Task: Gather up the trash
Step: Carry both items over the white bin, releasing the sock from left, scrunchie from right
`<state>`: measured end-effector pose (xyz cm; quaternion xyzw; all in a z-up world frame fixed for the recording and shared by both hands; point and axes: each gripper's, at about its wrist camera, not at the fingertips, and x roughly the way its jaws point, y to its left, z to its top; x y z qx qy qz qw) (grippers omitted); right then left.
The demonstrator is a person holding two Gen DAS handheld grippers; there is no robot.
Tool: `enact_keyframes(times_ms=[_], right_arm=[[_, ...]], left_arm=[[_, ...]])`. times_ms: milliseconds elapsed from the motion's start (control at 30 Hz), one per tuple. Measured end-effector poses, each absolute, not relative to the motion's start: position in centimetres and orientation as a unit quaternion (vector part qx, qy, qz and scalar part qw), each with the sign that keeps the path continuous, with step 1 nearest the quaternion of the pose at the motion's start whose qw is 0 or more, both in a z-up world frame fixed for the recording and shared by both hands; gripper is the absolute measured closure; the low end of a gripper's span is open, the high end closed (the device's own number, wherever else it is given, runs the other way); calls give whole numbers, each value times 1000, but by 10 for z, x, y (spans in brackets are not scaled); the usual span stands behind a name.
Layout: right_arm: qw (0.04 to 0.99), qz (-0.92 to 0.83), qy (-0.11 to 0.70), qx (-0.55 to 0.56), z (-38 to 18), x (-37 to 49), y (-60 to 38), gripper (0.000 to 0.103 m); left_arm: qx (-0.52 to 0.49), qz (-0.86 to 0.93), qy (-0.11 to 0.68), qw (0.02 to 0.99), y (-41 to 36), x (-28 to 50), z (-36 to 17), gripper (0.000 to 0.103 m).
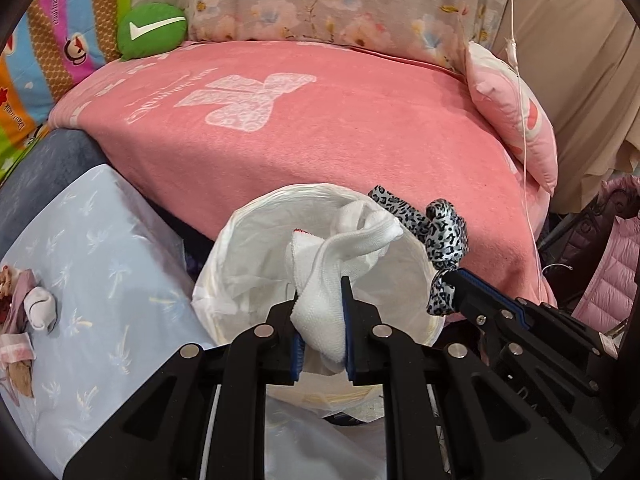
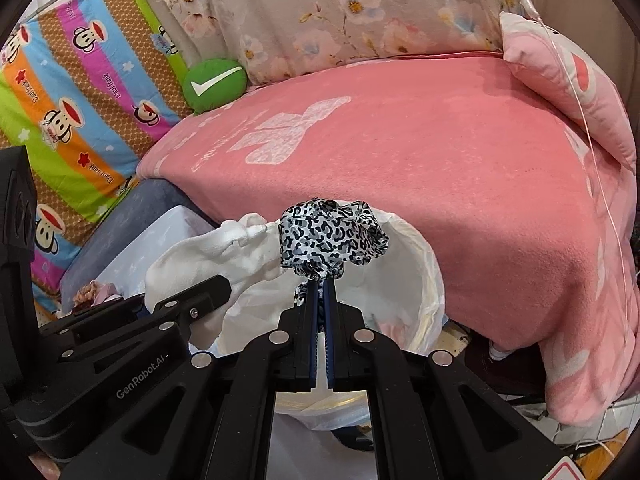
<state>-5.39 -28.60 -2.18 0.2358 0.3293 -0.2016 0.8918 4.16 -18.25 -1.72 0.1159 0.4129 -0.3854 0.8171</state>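
Note:
A round trash bin lined with a white plastic bag (image 1: 240, 248) (image 2: 424, 280) stands in front of the pink bed. My left gripper (image 1: 322, 292) is shut on a white cloth (image 1: 344, 248), which hangs over the bin's mouth. In the right wrist view the same white cloth (image 2: 224, 248) shows at the left, pinched by the left gripper (image 2: 224, 286). My right gripper (image 2: 320, 282) is shut on a black-and-white leopard-print fabric piece (image 2: 332, 236), held above the bin's rim. From the left wrist view the leopard fabric (image 1: 440, 236) hangs from the right gripper (image 1: 450, 276) just right of the bin.
A pink blanket (image 1: 320, 120) covers the bed behind the bin, with a pink pillow (image 1: 512, 116) at the right and a green cushion (image 1: 152, 30) at the back left. A light-blue sheet (image 1: 92, 264) at the left carries a small white sock (image 1: 38, 306) and scraps.

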Motion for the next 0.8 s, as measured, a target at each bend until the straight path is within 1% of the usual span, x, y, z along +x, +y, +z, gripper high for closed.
enact_keyframes(times_ms=[533,633,733,767,800], right_arm=[[879,-233,334,248,-30,-77,-329,100],[878,-232,335,250,-30,-73,-330,100],[879,-224,339,248,-31,-63,-326,100],[880,-222,342,246,-31,-58,-323,100],[880,-219,344,244,-32,-53,-321,100]], left_arm=[[123,-400,429,800,-205,48,-39,88],[119,-399,439,796,-206,52,-45,86],[121,-389,442,799,-205,56,-49,80],[121,-381,438,805,-203,57,-50,71],[120,-372,436,811,-200,59,-50,55]])
